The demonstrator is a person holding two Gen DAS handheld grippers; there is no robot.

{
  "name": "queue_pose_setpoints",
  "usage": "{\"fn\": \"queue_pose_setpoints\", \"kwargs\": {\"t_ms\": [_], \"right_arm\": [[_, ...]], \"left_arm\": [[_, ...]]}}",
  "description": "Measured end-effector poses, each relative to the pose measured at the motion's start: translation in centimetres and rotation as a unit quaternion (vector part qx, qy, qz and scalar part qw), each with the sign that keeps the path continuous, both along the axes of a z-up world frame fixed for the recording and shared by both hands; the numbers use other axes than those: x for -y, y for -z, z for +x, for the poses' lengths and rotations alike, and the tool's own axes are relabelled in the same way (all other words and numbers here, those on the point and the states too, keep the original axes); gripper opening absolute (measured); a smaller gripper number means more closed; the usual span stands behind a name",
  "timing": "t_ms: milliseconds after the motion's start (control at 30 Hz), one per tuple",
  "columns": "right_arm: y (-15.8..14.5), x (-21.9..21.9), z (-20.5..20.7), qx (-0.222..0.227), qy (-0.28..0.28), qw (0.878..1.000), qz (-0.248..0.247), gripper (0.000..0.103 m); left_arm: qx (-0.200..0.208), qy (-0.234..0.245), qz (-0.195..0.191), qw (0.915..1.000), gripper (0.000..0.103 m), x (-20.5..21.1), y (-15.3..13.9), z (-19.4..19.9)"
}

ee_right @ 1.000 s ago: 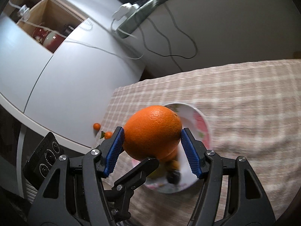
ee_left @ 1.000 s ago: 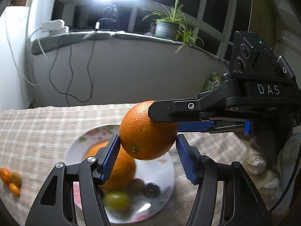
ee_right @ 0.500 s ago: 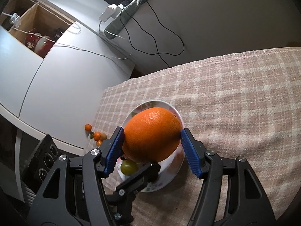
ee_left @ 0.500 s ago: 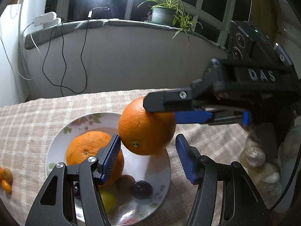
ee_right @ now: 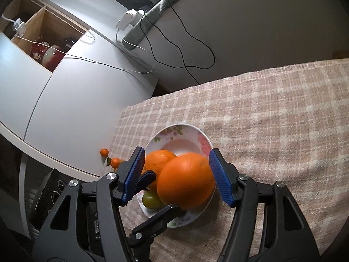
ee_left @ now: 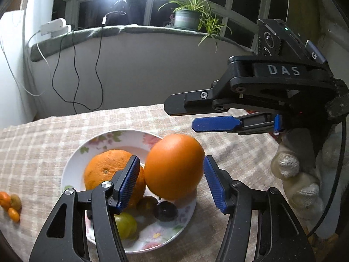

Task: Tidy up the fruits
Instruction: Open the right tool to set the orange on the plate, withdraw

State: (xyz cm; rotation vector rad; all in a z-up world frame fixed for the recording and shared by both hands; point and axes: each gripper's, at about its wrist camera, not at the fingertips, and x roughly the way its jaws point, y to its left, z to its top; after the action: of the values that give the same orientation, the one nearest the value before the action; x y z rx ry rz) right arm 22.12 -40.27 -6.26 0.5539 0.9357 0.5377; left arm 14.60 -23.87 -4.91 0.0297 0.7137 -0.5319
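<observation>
A large orange (ee_left: 174, 166) sits blurred over the right side of the floral plate (ee_left: 96, 144), free of both grippers; it also shows in the right wrist view (ee_right: 185, 183). A second orange (ee_left: 106, 172) lies in the plate with a green fruit (ee_left: 125, 226) and a dark fruit (ee_left: 164, 210). My left gripper (ee_left: 170, 182) is open, its pads on either side of the large orange without touching. My right gripper (ee_right: 176, 173) is open above the plate (ee_right: 196, 135); in the left wrist view it hangs above the orange at the right (ee_left: 196, 118).
Several small orange and green fruits (ee_left: 9, 203) lie on the checked tablecloth (ee_left: 32, 148) left of the plate, also in the right wrist view (ee_right: 110, 158). A white cabinet (ee_right: 65, 100) stands beyond the table's left edge. Cables hang on the wall behind.
My right gripper opened and let go of the large orange, which dropped to the plate. The right gripper rose and drew back to the right.
</observation>
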Motion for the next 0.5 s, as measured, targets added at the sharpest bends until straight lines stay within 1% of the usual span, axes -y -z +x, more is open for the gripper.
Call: {"fn": "queue_pose_setpoints", "kwargs": {"t_ms": [200, 333, 500], "right_arm": [[-0.1, -0.4, -0.7, 0.002, -0.003, 1.000, -0.007, 0.065], [-0.2, -0.3, -1.5, 0.008, -0.001, 1.000, -0.020, 0.065], [-1.1, -0.2, -3.0, 0.028, 0.004, 0.999, -0.040, 0.065]], "left_arm": [[0.005, 0.000, 0.015, 0.9999, 0.060, 0.1, 0.2, -0.5], [0.003, -0.002, 0.006, 1.0000, 0.060, -0.3, 0.0, -0.7], [0.007, -0.008, -0.006, 0.9999, 0.060, -1.4, -0.7, -1.3]]}}
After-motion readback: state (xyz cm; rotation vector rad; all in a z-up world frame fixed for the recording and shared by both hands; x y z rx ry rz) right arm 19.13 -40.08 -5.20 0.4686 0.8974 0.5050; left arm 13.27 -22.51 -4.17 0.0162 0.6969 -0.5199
